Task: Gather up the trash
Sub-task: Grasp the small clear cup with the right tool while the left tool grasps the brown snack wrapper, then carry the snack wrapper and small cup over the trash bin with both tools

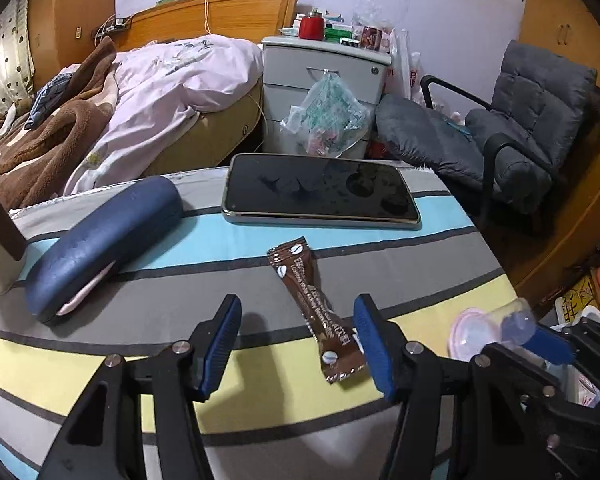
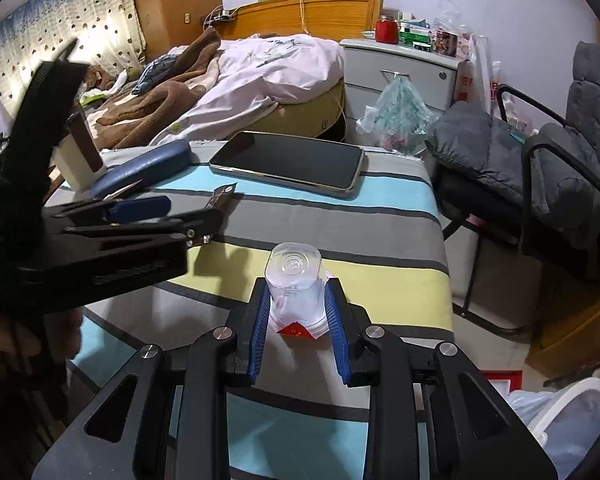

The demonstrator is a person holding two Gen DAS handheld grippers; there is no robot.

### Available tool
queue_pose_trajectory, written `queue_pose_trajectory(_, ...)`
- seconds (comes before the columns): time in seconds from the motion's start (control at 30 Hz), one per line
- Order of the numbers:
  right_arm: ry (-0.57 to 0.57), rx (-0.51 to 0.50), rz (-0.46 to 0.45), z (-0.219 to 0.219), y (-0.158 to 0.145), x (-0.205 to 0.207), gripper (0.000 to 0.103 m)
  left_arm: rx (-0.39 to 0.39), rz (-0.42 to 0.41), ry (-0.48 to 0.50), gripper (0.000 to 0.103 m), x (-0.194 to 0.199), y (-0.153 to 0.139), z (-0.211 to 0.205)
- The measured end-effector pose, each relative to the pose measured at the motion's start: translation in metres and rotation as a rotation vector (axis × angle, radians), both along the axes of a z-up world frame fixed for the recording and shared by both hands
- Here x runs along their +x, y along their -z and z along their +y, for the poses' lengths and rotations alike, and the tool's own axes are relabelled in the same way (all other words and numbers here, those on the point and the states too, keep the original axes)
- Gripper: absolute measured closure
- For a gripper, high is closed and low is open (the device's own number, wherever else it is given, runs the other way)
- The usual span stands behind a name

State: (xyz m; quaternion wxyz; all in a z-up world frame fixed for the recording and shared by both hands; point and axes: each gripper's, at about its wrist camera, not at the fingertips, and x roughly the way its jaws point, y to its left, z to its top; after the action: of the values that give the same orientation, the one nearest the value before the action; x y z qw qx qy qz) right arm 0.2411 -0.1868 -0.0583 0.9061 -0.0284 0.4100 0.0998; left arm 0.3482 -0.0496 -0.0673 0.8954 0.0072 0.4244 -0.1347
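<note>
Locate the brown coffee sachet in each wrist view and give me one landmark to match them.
Left wrist view: the brown coffee sachet lies lower centre on the striped cloth, its near end between the open left gripper.
Right wrist view: only its far end shows, left of centre, behind the left gripper.
Shared landmark: the dark tablet lies beyond the sachet in both.
</note>
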Motion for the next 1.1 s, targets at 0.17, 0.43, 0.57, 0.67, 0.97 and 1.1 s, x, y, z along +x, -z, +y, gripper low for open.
queue_pose_trajectory(0.17, 0.001, 0.012, -0.001, -0.004, 0.001, 0.001, 0.072, 0.004, 0.014, -0.007, 0.063, 0.006, 0.006, -0.004)
queue_pose_trajectory(0.43, 0.009, 0.025, -0.003, -0.006, 0.001, -0.001, 0.072, 0.026, 0.001, 0.015, 0.087, 0.004, 0.004, -0.01)
queue_pose_trajectory(0.57, 0.017, 0.027, -0.003, -0.007, 0.001, -0.003, 0.072, 0.033, -0.013, 0.028, 0.087, -0.002, 0.001, -0.011)
queue_pose_trajectory(0.67, 0.022, 0.032, -0.009, -0.008, -0.002, -0.006, 0.073, 0.02, -0.018, 0.032, 0.087, -0.009, -0.004, -0.01)
queue_pose_trajectory(0.97, 0.045, 0.047, -0.043, -0.011, -0.016, -0.025, 0.072, 0.013, -0.042, 0.033, 0.088, -0.042, -0.019, -0.006)
queue_pose_trajectory(1.1, 0.06, 0.052, -0.06, -0.014, -0.024, -0.037, 0.072, 0.004, -0.056, 0.028, 0.088, -0.061, -0.029, -0.004)
